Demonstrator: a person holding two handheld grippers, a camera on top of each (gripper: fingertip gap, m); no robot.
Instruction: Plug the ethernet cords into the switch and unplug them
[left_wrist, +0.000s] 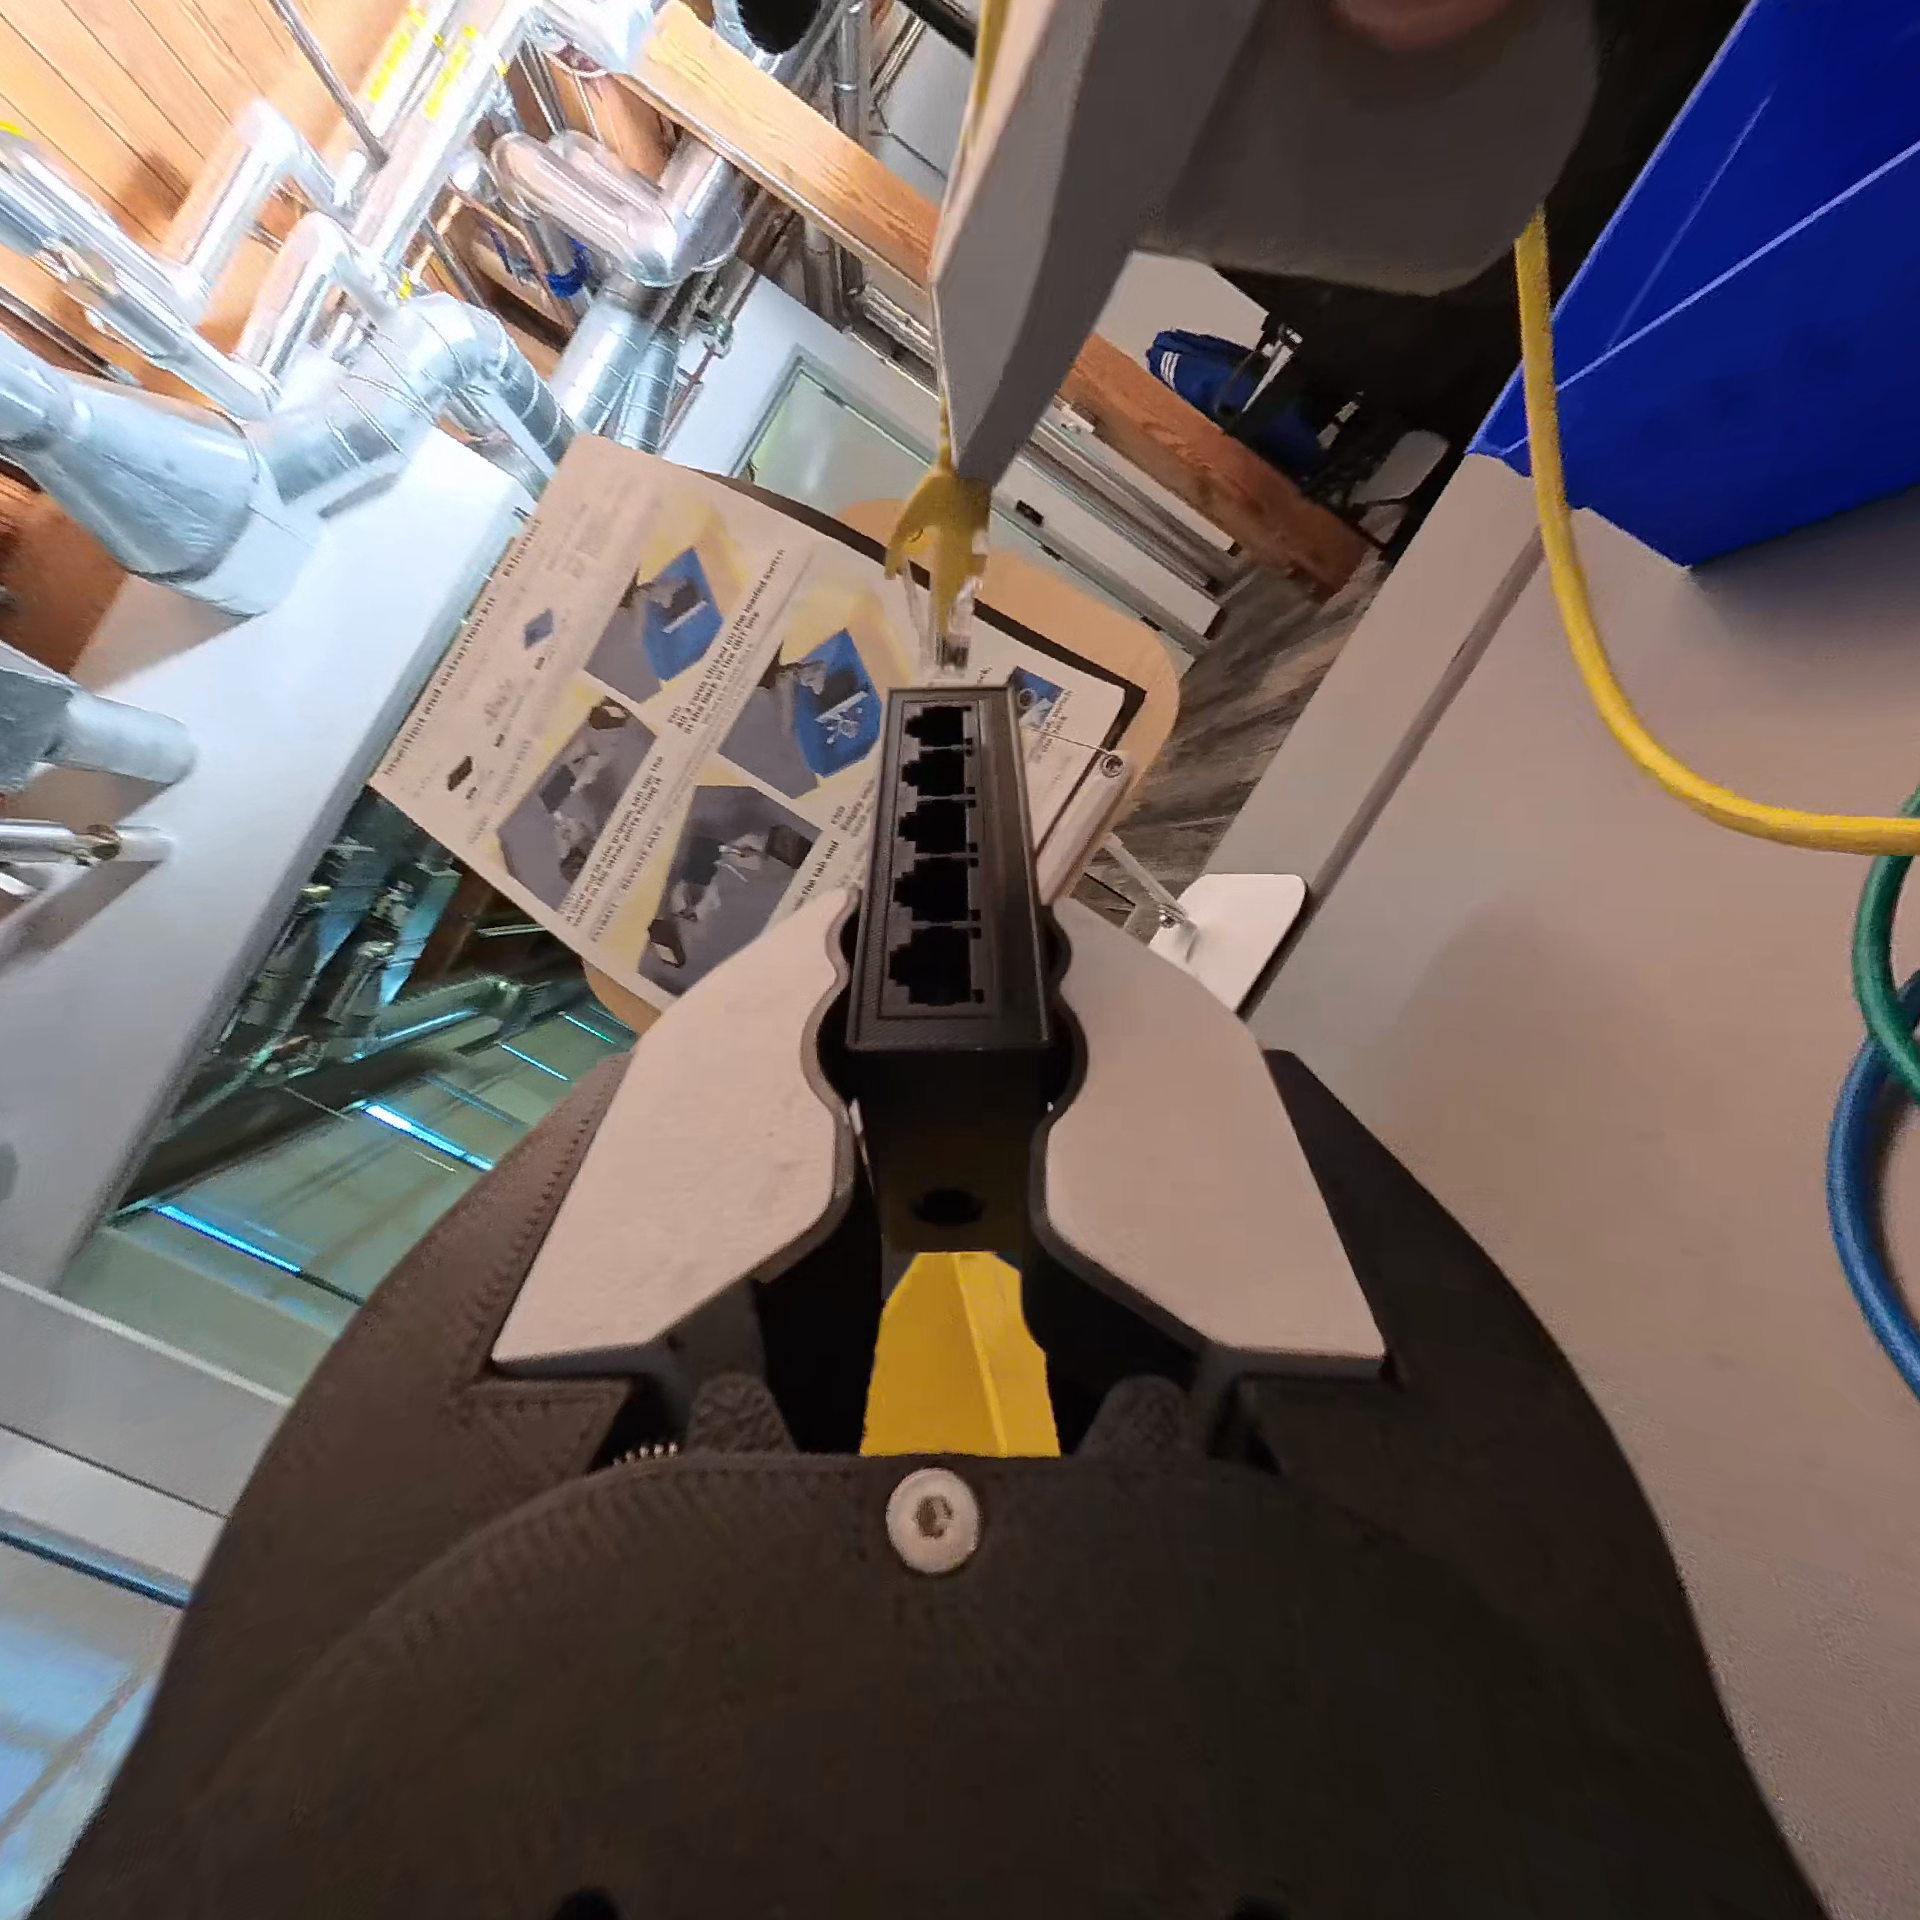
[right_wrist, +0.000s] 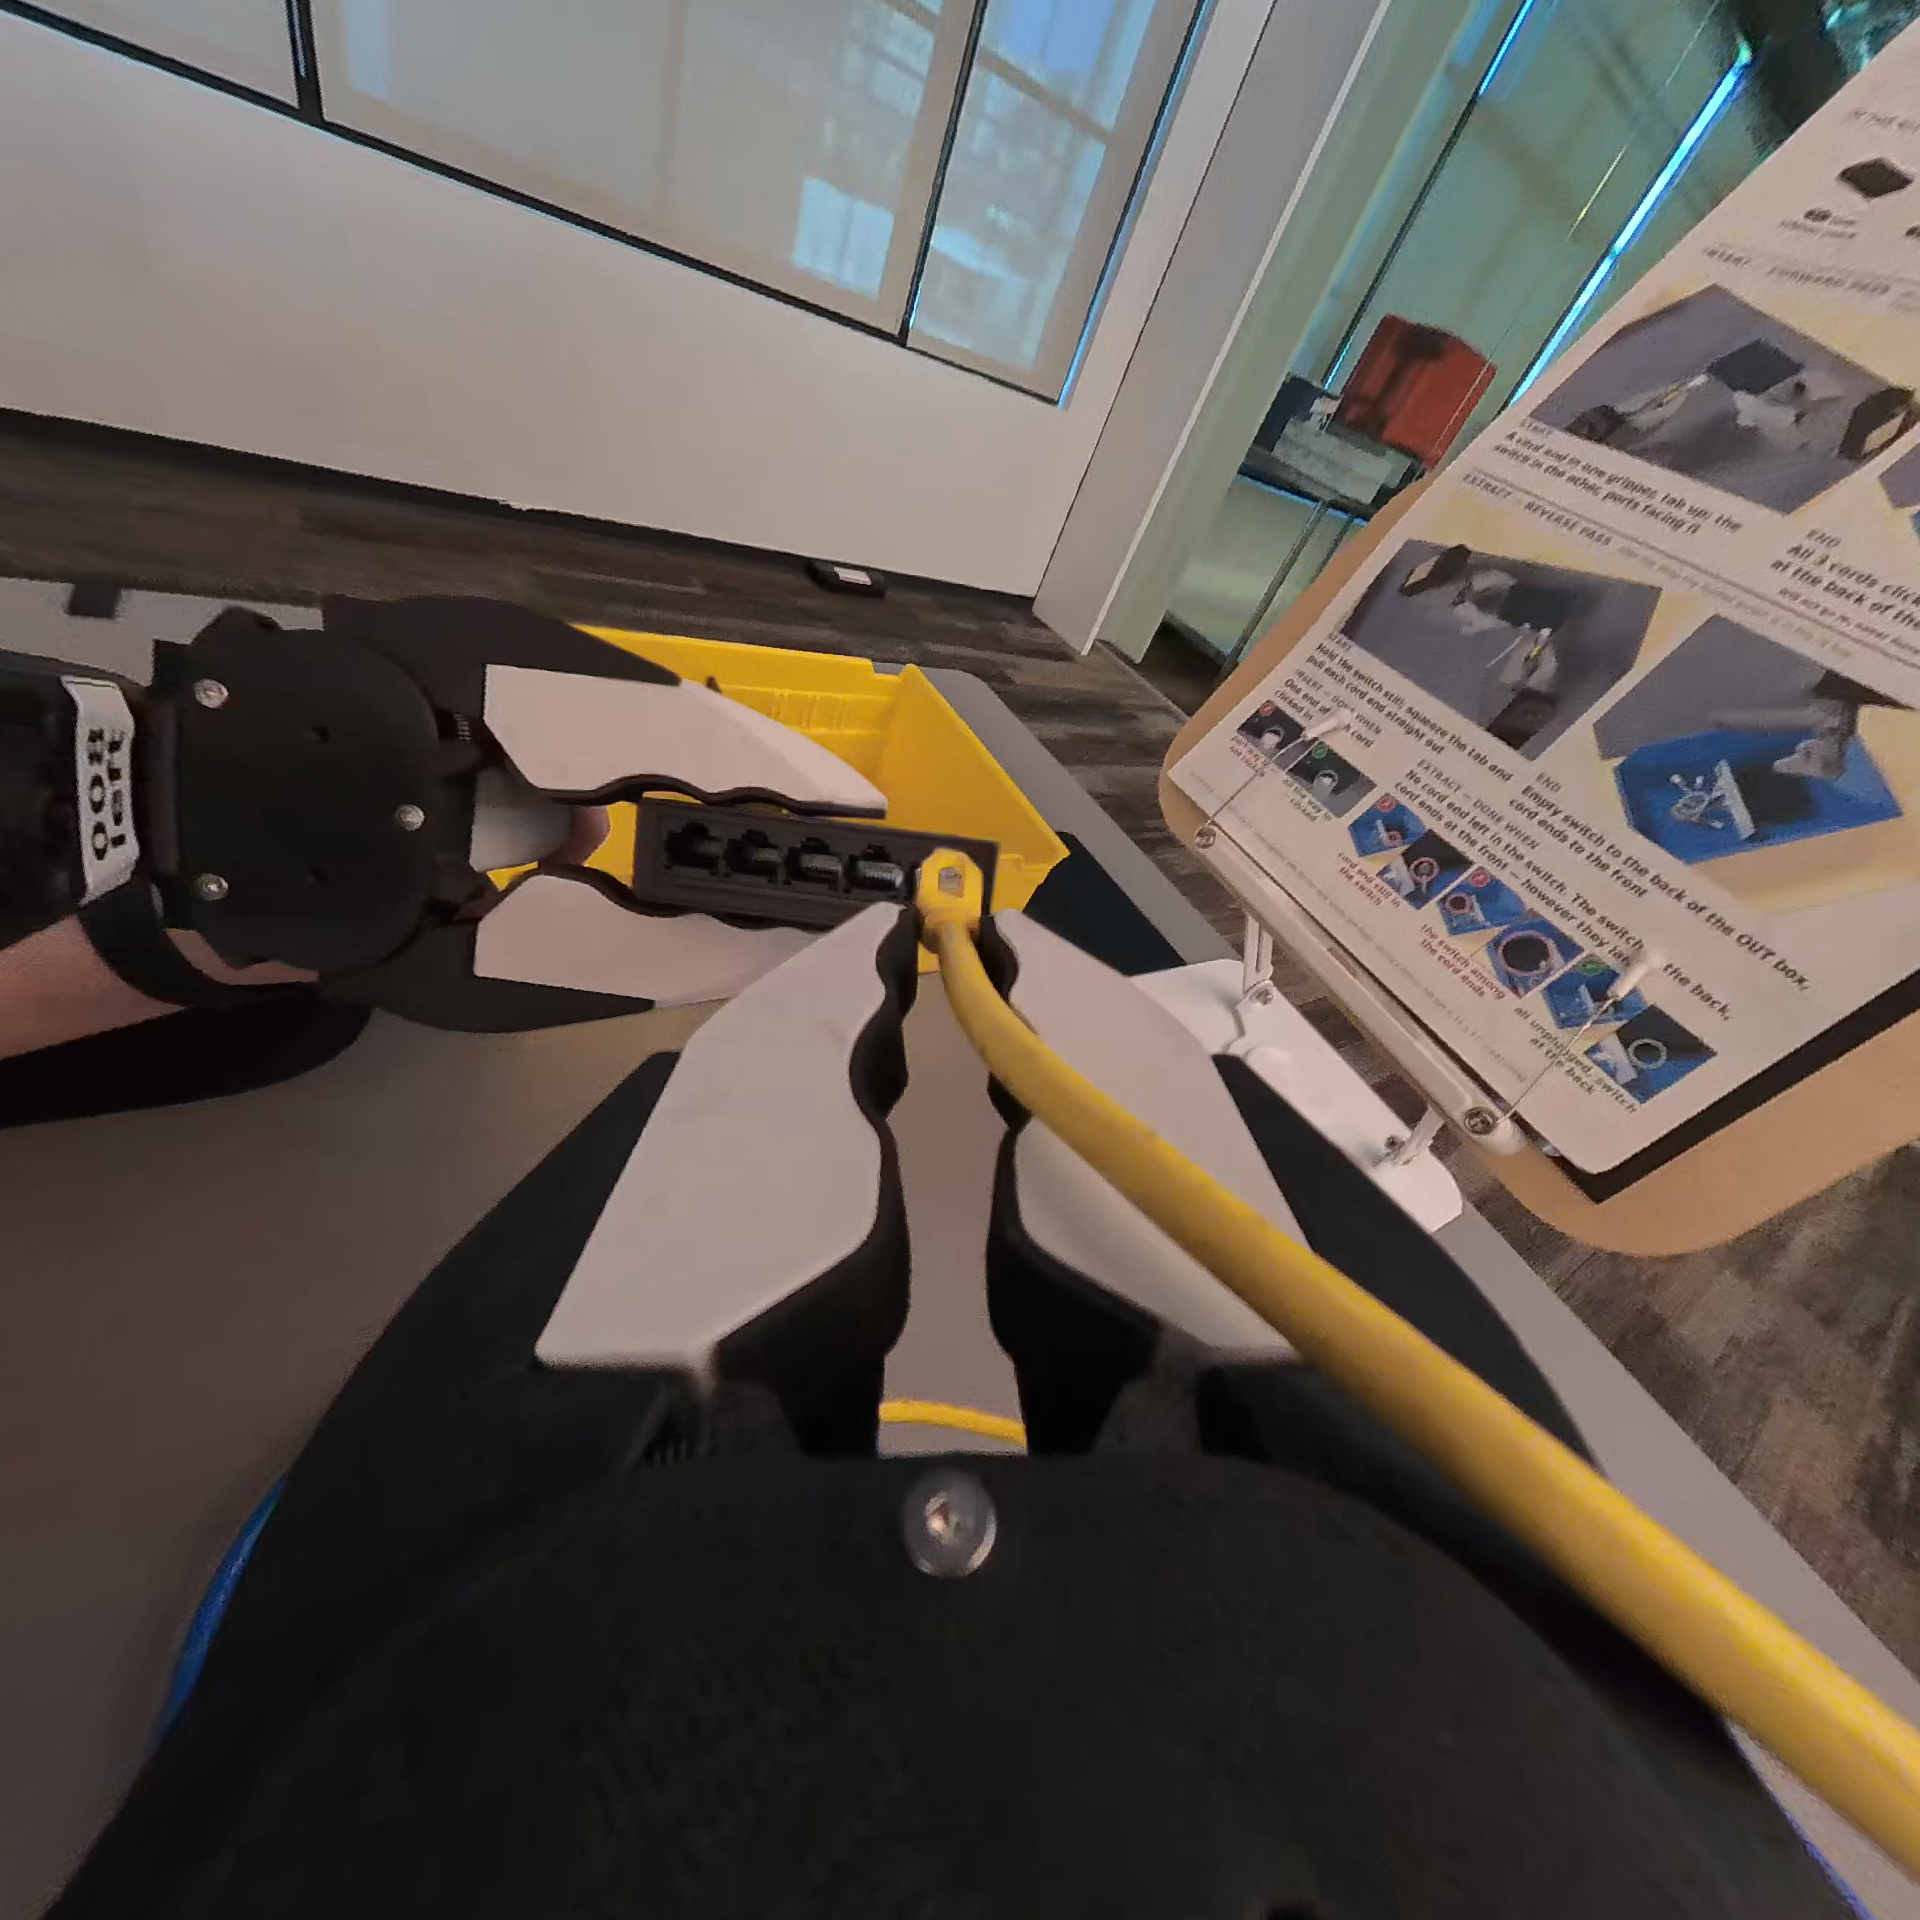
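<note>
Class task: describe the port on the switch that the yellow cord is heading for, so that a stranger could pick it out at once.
Find the black switch clamped in the left gripper. Its face carries one row of five ports. The target is the end port farthest from that gripper, where the yellow cord's plug sits; the other four gape empty.

The left wrist view looks close along its own fingers at the port face of the switch (left_wrist: 951, 883), tilted up toward ceiling pipes, while the right wrist view faces that switch (right_wrist: 821, 862) from its side, both sharing the instruction board (left_wrist: 665, 717) (right_wrist: 1621, 727) beyond
</note>
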